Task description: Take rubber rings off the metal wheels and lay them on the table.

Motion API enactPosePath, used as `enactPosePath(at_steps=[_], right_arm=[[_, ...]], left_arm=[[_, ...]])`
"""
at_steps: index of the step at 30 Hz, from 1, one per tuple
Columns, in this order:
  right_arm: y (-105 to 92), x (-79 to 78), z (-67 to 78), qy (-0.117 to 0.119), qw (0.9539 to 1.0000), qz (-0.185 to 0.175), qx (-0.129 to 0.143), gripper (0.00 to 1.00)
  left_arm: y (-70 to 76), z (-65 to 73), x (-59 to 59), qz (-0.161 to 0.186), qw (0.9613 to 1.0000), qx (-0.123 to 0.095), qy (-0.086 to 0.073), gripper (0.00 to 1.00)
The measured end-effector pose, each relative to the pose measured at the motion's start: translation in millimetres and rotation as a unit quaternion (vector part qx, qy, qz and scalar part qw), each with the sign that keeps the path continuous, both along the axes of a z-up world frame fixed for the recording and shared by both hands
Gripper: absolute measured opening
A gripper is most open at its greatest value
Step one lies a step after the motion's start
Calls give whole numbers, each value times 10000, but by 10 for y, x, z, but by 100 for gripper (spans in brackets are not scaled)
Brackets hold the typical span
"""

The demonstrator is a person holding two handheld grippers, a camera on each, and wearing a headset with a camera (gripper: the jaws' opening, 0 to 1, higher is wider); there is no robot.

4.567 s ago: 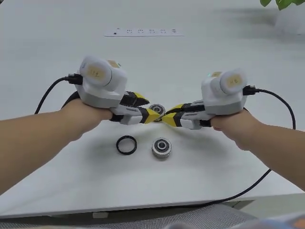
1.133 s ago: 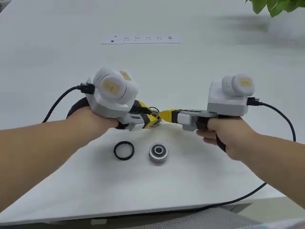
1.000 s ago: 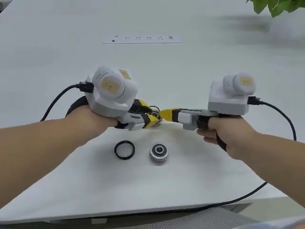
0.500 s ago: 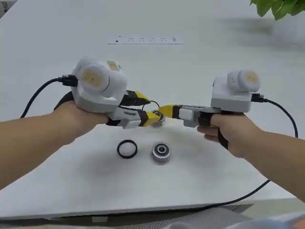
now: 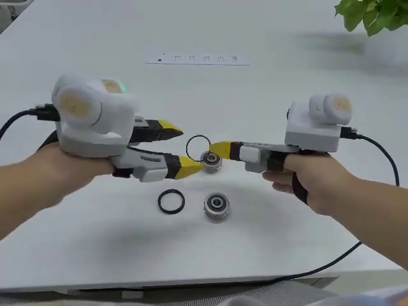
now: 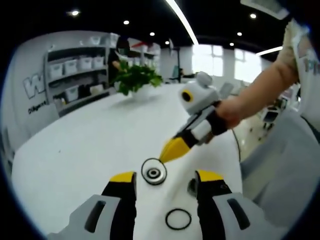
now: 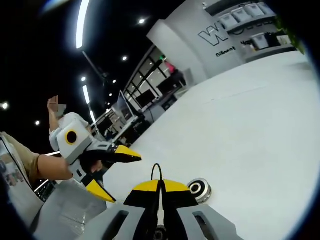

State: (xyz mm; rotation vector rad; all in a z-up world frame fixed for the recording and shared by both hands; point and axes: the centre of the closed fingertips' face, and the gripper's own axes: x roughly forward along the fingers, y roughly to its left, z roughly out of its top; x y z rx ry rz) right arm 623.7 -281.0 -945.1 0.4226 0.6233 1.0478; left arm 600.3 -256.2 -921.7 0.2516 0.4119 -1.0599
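My right gripper (image 5: pixel 217 150) (image 7: pixel 158 187) is shut on a thin black rubber ring (image 5: pixel 197 147) (image 7: pixel 156 172) that stands upright at its yellow tips. Just under that ring lies a metal wheel (image 5: pixel 211 162) (image 6: pixel 153 172) (image 7: pixel 199 188), apparently on the white table (image 5: pixel 274 83). My left gripper (image 5: pixel 180 148) (image 6: pixel 166 176) is open a short way to the left of the wheel, with nothing between its jaws. Nearer to me, a second black ring (image 5: pixel 171 201) (image 6: pixel 178 219) lies flat beside a bare wheel (image 5: pixel 217 206).
A white power strip (image 5: pixel 196 59) lies at the back of the table. A green plant (image 5: pixel 376 13) (image 6: pixel 132 77) stands at the far right corner. A black cable (image 5: pixel 376 143) trails from the right gripper, and the table's front edge (image 5: pixel 191 284) is close to me.
My left gripper has opened and drawn back to the left, off the wheel. The ring now stands free of the wheel in the right gripper. The head camera has shifted a little.
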Motion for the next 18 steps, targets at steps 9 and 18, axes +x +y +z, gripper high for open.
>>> enactPosePath(at_steps=[9, 18], right_arm=[[112, -112, 85, 74, 9998, 184, 98, 0], [231, -250, 60, 245, 9989, 397, 95, 0]], left_arm=[[230, 86, -198, 52, 10000, -78, 2, 59], [393, 90, -370, 133, 9998, -136, 45, 66]])
